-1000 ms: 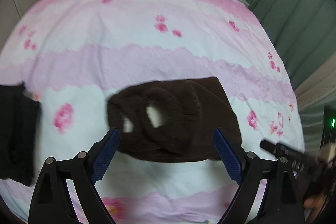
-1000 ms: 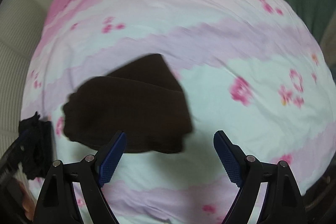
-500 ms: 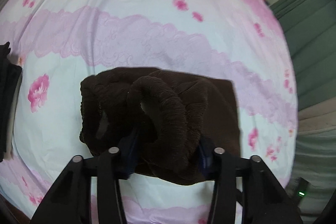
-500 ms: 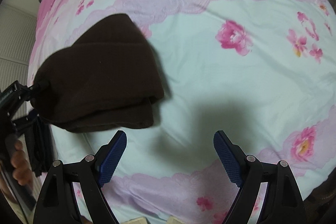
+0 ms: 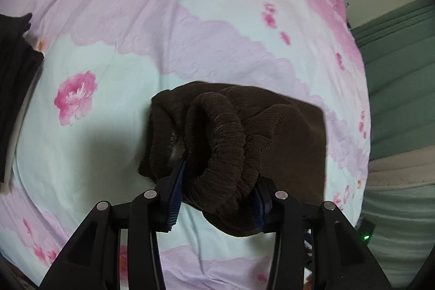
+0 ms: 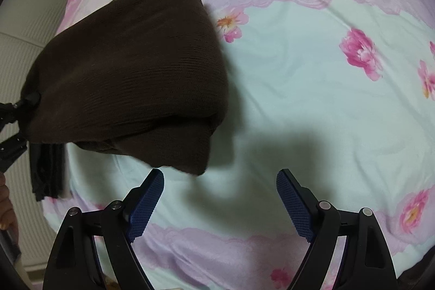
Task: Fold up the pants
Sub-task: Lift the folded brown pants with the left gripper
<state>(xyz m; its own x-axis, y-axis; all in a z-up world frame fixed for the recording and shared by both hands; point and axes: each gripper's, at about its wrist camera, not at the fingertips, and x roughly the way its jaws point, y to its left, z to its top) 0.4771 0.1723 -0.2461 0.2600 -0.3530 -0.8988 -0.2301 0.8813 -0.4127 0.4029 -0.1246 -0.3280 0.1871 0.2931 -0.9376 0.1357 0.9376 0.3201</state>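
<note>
Between your left tongs [image 5: 218,188], the blue ribbed pads are clamped on a thick bunched roll of the brown pants [image 5: 244,132], a ribbed, corduroy-like knit whose gathered waistband loops up over the grip. The rest of the folded bundle hangs beyond, lifted at that end above the bed sheet [image 5: 114,127], and casts a soft shadow on it. Your right tongs [image 6: 220,197] stand wide apart with nothing between them, their cross-hatched blue pads hovering above the sheet just beside the lower corner of the pants [image 6: 130,67]. From this side the cloth looks smooth, layered and roughly wedge-shaped. The sheet is pale mint with scalloped lilac and pink bands and printed pink roses [image 6: 360,56], lightly creased. A dark folded garment [image 5: 13,72] lies at the bed's left edge. Green curtains [image 5: 399,67] hang past the bed's right side.
</note>
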